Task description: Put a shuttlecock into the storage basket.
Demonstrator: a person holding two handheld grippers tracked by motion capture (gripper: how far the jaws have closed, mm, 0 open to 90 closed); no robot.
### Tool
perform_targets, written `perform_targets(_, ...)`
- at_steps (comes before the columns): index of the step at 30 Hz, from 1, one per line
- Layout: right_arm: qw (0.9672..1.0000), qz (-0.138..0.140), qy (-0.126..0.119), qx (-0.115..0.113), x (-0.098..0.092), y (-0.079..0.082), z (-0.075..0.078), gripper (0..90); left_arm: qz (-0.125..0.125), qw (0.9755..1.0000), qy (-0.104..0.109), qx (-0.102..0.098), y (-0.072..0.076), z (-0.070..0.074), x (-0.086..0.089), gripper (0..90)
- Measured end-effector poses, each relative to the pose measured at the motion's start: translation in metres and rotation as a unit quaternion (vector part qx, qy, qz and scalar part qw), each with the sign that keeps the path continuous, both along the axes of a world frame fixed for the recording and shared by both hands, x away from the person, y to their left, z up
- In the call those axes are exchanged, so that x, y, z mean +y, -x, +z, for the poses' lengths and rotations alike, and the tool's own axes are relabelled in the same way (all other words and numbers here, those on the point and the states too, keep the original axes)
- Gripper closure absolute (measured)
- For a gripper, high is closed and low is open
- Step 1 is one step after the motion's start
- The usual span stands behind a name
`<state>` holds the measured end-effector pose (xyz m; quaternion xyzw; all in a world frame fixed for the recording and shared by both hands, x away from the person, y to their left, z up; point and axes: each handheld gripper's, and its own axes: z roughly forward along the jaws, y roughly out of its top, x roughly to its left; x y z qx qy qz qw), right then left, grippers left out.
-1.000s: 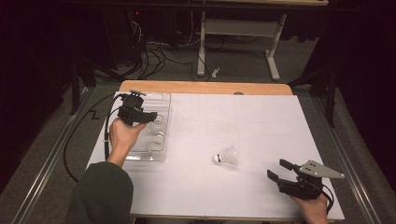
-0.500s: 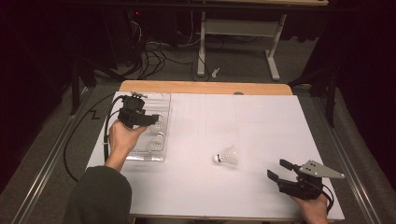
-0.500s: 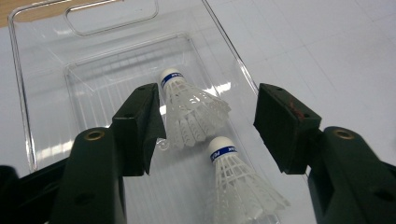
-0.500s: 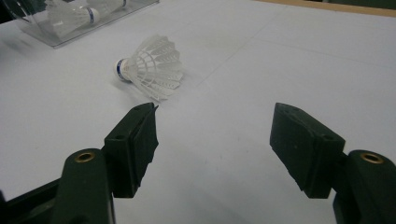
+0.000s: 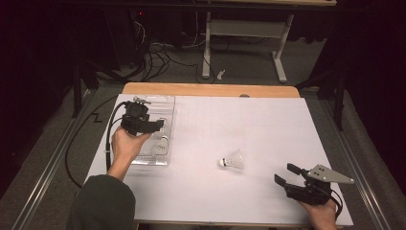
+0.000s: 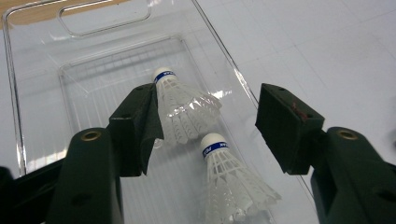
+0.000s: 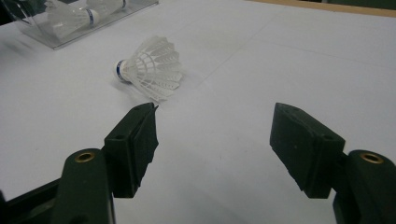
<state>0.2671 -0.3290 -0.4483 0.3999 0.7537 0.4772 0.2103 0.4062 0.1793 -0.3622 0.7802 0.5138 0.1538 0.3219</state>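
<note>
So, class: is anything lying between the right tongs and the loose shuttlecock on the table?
Nothing visible. Bare white table separates the open right tongs from the shuttlecock, lying on its side.

Light fell from above onto the white table cover (image 5: 268, 129), which stood bright while the floor and the room around it sank into near black. The clear tray (image 6: 37, 93) threw back pale glare along its ribbed bottom, and the loose shuttlecock (image 7: 152, 67) cast only a faint, soft shadow. Both gripper views were sharp at mid-distance but soft on the nearest black jaws.
</note>
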Motion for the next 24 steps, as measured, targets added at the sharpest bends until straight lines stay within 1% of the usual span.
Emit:
perform_targets(5,1.0000,0.001,0.001,-0.001,0.000,0.000,0.000,32.3,-0.004,1.0000,0.003,-0.008,0.006,0.001,0.001,39.7)
perform_targets(9,1.0000,0.001,0.001,-0.001,0.000,0.000,0.000,32.3,0.000,0.9999,0.006,-0.012,0.011,0.000,0.003,39.8)
perform_targets(15,1.0000,0.001,0.000,-0.001,0.000,0.000,0.000,32.3,-0.003,0.9997,0.018,-0.017,0.018,-0.001,0.006,39.7)
perform_targets(18,1.0000,0.001,0.000,-0.001,0.000,0.000,0.000,32.3,-0.007,0.9995,0.017,-0.025,0.022,-0.002,0.006,39.4)
perform_targets(21,1.0000,0.001,0.000,-0.001,0.000,0.000,0.000,32.3,-0.011,0.9991,0.023,-0.033,0.026,-0.002,0.006,39.2)
perform_targets(24,1.0000,0.001,0.001,-0.001,0.000,0.000,0.000,32.3,-0.013,0.9988,0.025,-0.039,0.030,-0.002,0.006,39.2)
